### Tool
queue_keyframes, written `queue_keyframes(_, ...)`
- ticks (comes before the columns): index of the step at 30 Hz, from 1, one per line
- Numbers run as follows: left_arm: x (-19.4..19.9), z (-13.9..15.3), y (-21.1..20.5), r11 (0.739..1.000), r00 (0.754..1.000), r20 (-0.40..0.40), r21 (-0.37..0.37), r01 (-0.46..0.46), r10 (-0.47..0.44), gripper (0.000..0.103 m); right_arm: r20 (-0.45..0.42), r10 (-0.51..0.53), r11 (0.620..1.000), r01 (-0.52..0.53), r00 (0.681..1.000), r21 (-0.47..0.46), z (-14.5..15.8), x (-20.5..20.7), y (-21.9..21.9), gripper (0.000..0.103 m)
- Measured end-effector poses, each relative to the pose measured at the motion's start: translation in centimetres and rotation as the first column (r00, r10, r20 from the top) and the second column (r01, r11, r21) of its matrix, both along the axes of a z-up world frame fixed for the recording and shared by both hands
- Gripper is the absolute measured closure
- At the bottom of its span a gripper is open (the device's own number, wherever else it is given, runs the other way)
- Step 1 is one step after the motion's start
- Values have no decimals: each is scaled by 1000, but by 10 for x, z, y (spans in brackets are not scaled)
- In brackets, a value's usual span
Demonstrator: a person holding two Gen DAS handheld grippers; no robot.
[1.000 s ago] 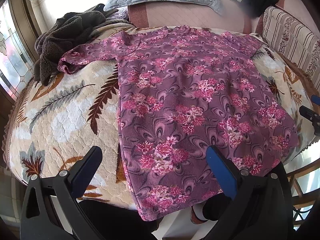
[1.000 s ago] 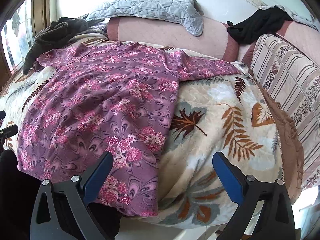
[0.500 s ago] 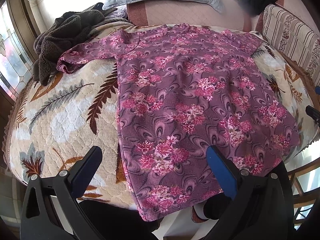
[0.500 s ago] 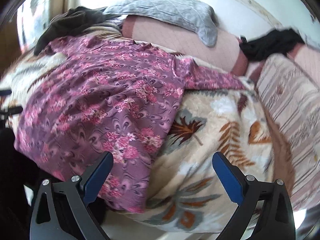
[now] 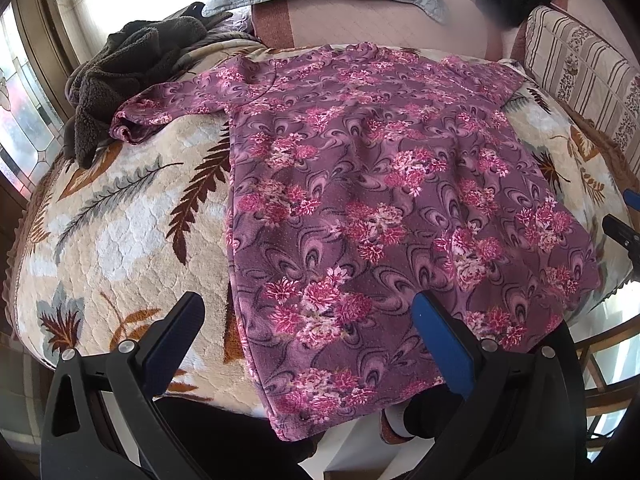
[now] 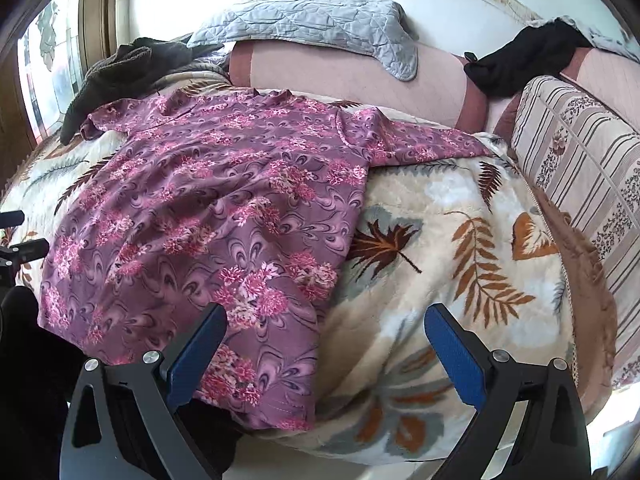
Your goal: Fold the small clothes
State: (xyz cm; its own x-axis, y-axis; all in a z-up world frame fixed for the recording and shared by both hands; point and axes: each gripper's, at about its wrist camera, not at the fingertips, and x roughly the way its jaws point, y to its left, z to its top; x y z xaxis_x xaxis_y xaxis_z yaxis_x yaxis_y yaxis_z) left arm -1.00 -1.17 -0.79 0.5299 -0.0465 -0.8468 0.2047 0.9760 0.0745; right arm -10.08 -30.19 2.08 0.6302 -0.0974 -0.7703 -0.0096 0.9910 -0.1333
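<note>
A purple top with pink flowers (image 5: 360,184) lies spread flat on a leaf-patterned blanket (image 5: 120,232), collar at the far side, hem hanging over the near edge. It also shows in the right wrist view (image 6: 208,208), with its right sleeve (image 6: 416,144) stretched out sideways. My left gripper (image 5: 308,328) is open and empty, hovering above the hem's left part. My right gripper (image 6: 326,344) is open and empty, above the hem's right corner and the blanket (image 6: 460,240). The right gripper's tip (image 5: 624,228) shows at the left view's right edge.
A dark fleece garment (image 5: 124,68) is heaped at the far left by the window. A grey quilted pad (image 6: 312,24) and a black cloth (image 6: 520,56) lie on the sofa back. A striped cushion (image 6: 584,160) stands at the right.
The right gripper swung and settled back, now a little higher and farther from the top. The left gripper barely moved. Both stay open.
</note>
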Motion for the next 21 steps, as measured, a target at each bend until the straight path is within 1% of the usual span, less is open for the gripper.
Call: queue_keyframes(21,1,-8,3,1000,1000,-22,-20,-7,6,0,-15,-7,999,8,1000,32,-2,4,2,6)
